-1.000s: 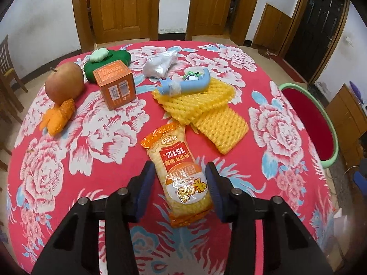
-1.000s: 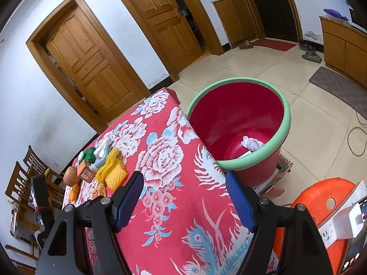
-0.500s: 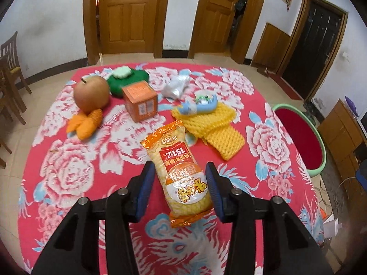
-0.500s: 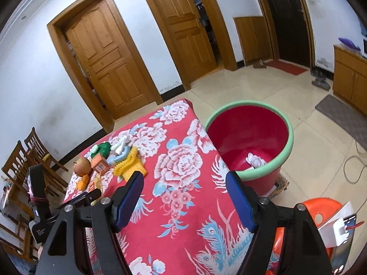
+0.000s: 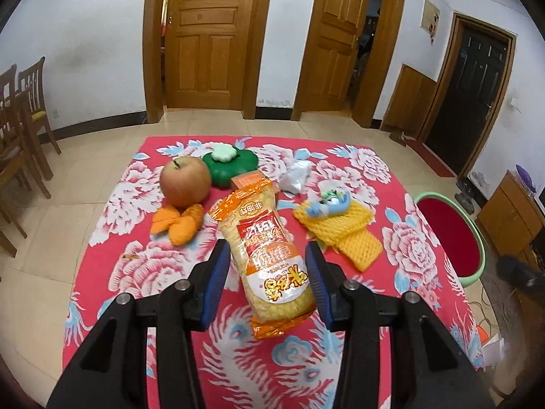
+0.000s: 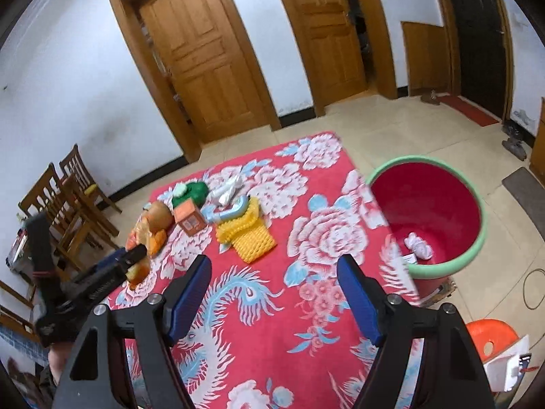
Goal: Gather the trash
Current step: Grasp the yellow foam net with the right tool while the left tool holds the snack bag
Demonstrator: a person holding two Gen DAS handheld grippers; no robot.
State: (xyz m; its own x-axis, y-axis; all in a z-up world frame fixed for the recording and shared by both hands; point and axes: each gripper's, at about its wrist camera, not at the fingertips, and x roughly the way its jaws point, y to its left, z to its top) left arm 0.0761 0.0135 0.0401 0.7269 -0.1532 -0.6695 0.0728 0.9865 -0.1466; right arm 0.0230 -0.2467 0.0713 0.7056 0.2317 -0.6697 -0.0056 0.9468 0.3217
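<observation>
A: What is nearest in the left wrist view?

B: The left gripper (image 5: 265, 281), its blue-padded fingers (image 5: 215, 281) clamped on a yellow and orange plastic snack packet (image 5: 269, 255). The packet hangs clear above the surface (image 5: 143, 266), which wears a red cloth printed with white flowers.

A: And the right gripper?

B: The right gripper (image 6: 272, 298) hovers over the near part of the same cloth with its fingers wide apart and nothing between them. To its left, in that view, the left gripper and the packet show as a blur.

A: What lies farther out on the surface?

B: Beyond the packet, left of centre, an orange knitted piece (image 5: 180, 223) touches a reddish apple (image 5: 185, 185). Right of centre lies a yellow foam fruit net (image 5: 347, 233) with a light blue plastic wrapper (image 5: 328, 204) on its far end. A small orange cardboard box (image 6: 190, 218) stands between the apple and the net. Farther still are a green flower-shaped lid (image 5: 235, 167) with a white centre and a crumpled clear plastic bag (image 5: 294, 177).

A: Where does the trash go?

B: A red plastic tub with a green rim (image 6: 477, 242) stands on the floor just beside the surface's right edge, with a crumpled white wad (image 6: 417, 243) inside.
</observation>
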